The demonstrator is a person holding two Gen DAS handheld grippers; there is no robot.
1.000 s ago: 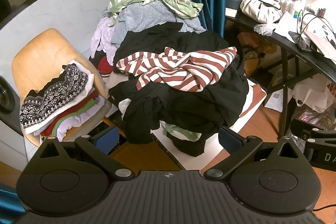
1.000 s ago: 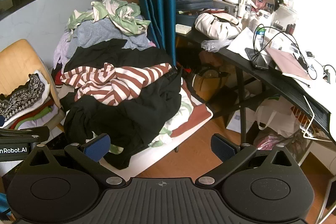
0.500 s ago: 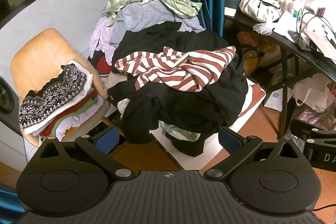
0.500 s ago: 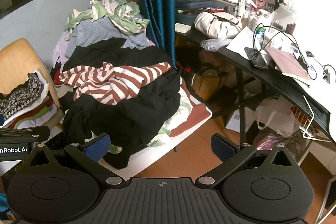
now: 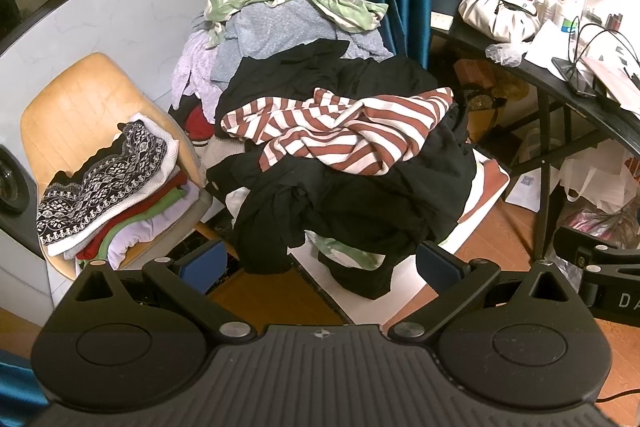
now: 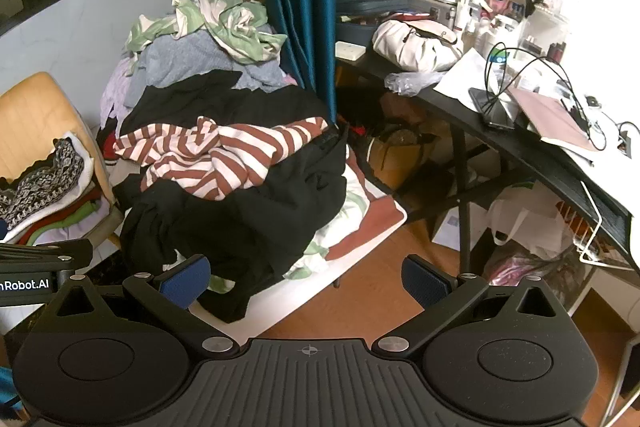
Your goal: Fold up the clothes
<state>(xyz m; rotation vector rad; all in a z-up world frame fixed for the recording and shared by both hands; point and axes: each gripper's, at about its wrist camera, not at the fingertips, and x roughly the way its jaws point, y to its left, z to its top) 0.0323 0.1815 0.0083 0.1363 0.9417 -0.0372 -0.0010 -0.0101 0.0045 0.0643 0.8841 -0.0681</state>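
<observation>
Clothes sit heaped in an unfolded pile [image 5: 340, 155] ahead of both tools: left gripper [image 5: 320, 263] and right gripper [image 6: 306, 277] hover spread wide, holding nothing. Beyond, a striped top [image 5: 340, 131] crowns the heap; folded garments [image 5: 116, 187] rest on a chair [image 5: 68, 99] left, cluttered desk [image 6: 520, 147] right.

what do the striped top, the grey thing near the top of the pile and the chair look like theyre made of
Striped top: thin soft knit, probably cotton jersey; it crumples in loose folds, matte.
Grey garment: thicker, fuzzy knit or fleece, judging by its nubby surface.
Chair: smooth moulded shell, tan, perhaps plywood or plastic; a faint sheen, but the material is unclear.
</observation>
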